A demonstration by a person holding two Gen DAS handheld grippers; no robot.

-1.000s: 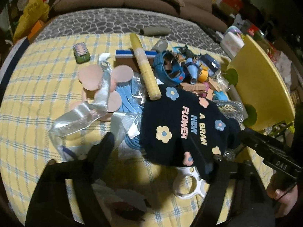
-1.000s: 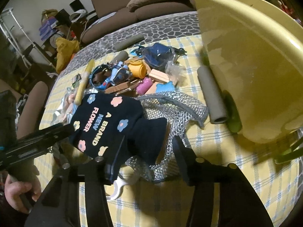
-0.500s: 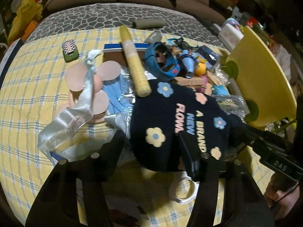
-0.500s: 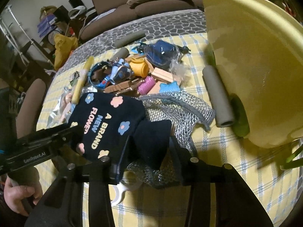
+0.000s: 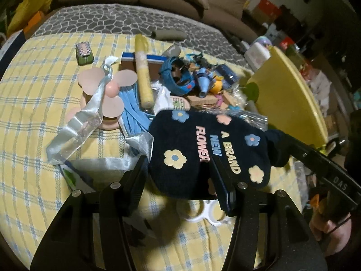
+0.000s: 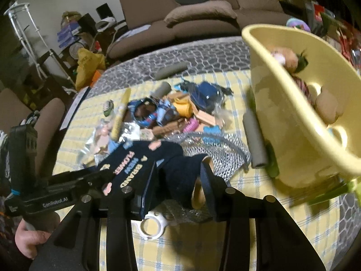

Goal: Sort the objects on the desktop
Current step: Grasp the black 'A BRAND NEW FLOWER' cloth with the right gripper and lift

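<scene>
I see the yellow checked tablecloth [image 5: 40, 103] w/ the yellow basket [image 6: 300, 135] at its right edge. Both my grippers clamp the navy flowered sock [image 5: 203, 149], raised off the clutter: left gripper [image 5: 180, 180] on its body, right gripper [image 6: 178, 180] on its end. White ring [image 6: 151, 228] lies below.

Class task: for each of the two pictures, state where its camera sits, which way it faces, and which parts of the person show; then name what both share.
Left wrist: on the left gripper, facing down-forward at the navy cloth; a hand shows.
Right wrist: on the right gripper, facing the cloth and yellow basket; the other hand shows.
Shared: cloth, checked tablecloth, white ring.
</scene>
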